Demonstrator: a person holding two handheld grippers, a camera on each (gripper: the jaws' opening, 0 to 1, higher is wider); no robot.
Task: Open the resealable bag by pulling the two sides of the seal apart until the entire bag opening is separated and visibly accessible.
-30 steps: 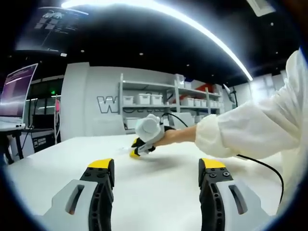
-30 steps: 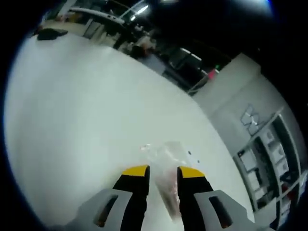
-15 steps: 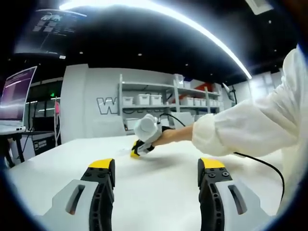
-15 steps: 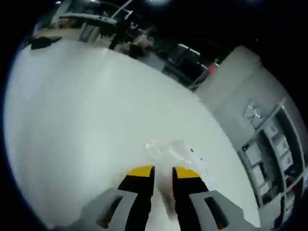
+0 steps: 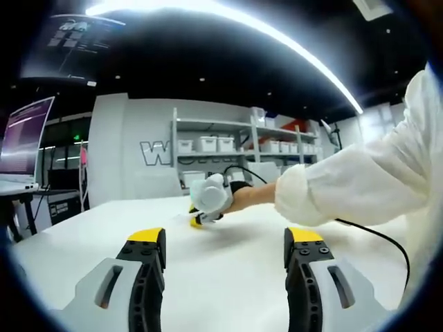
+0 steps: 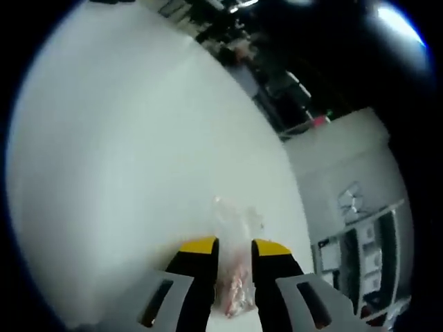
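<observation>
Progress looks early to me: my right gripper (image 6: 234, 245) pinches the clear resealable bag (image 6: 237, 228) on the white table (image 6: 118, 159), my left gripper (image 5: 225, 245) gapes empty, seal unopened.

Left gripper view: bare white table (image 5: 221, 277) lies open ahead between the wide-set jaws of the left gripper (image 5: 225, 242). The right gripper (image 5: 206, 200) and a white sleeve (image 5: 353, 180) cross the path from 3 o'clock toward centre. Right gripper view: the clear bag (image 6: 235, 270) sits between the narrowly parted jaws; table surface from 9 to 12 o'clock is unobstructed. Shelving (image 6: 360, 256) stands beyond the table edge at 4 o'clock.
</observation>
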